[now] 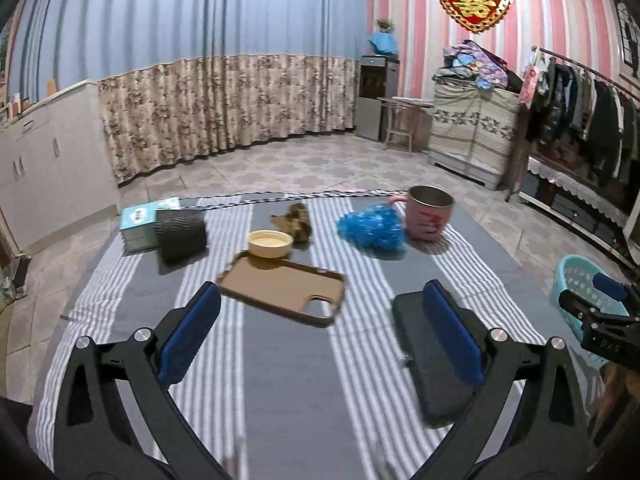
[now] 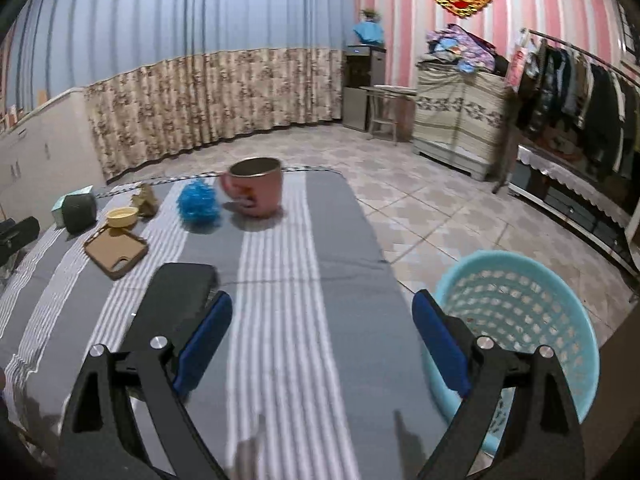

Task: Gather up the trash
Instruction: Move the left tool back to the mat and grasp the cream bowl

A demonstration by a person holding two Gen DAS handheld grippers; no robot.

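On the striped table cloth (image 1: 280, 380) lie a crumpled blue wrapper (image 1: 370, 227), a brown crumpled scrap (image 1: 296, 220), a yellow lid (image 1: 269, 243), a brown phone case (image 1: 284, 286) and a black flat object (image 1: 434, 364). My left gripper (image 1: 320, 332) is open over the near part of the table, nothing between its fingers. My right gripper (image 2: 322, 338) is open too, hovering at the table's right edge beside the light blue basket (image 2: 516, 320). The wrapper (image 2: 199, 202), scrap (image 2: 145, 199) and lid (image 2: 122, 216) lie far ahead on its left.
A pink mug (image 1: 428, 216) stands at the far right of the table, a black ribbed cylinder (image 1: 180, 234) and a teal tissue box (image 1: 140, 222) at the far left. The basket (image 1: 580, 288) stands on the tiled floor right of the table. A clothes rack (image 2: 580, 92) lines the right wall.
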